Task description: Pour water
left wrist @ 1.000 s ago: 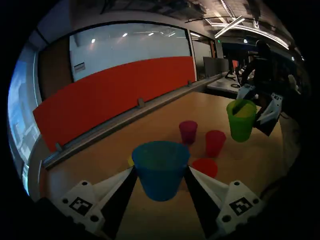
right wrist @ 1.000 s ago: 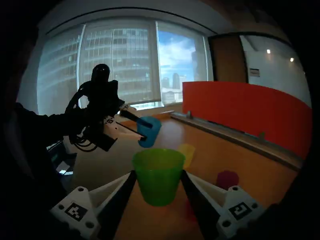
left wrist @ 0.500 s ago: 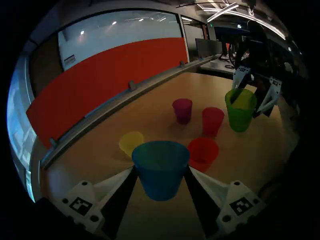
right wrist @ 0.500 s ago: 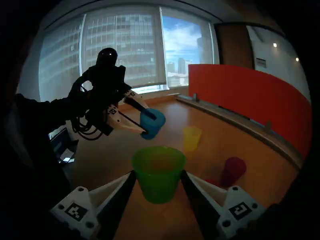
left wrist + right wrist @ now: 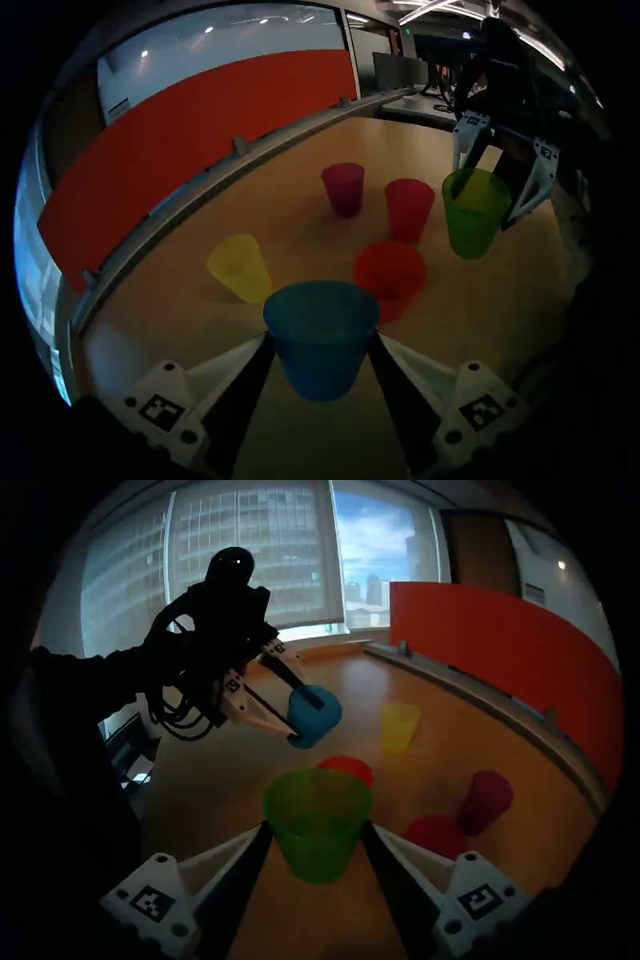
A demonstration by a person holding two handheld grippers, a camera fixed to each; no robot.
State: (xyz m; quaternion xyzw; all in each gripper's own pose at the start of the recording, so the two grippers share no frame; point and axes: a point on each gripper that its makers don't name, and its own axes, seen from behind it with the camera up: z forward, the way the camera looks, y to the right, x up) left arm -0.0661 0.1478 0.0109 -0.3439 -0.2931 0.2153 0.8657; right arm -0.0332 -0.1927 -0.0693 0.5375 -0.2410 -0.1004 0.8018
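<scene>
the insides of both cups are dim, so we cannot tell whether either holds water. the foot of the blue cup (image 5: pixel 321 340) is hidden between the fingers (image 5: pixel 228 372) of the left gripper (image 5: pixel 322 344). in the right gripper view the green cup (image 5: pixel 318 822) covers the near side of the orange cup (image 5: pixel 346 766), and the lower part of the red cup (image 5: pixel 436 830) is lost behind a finger. the person there is a dark shape against the window (image 5: pixel 248 552); a sleeve (image 5: pixel 88 688) is the one part we can make out.

compared with half a second ago, the left gripper view looks more steeply down on the surface (image 5: pixel 304 228). the yellow cup (image 5: pixel 238 268), then partly tucked behind the blue rim, now stands free of it. in the right gripper view the orange cup has come into sight behind the green rim.

the left gripper's fingers are closed on the blue cup's sides, and the right gripper (image 5: pixel 318 832) clamps the green cup the same way. both cups appear carried above the surface, mouth up, long axis near vertical. seen from the right gripper view, the blue cup leans slightly, rim toward the yellow cup. in the left gripper view the green cup hangs near the red cup, with the magenta cup (image 5: pixel 344 188) farther back toward the red partition (image 5: pixel 184 128).
</scene>
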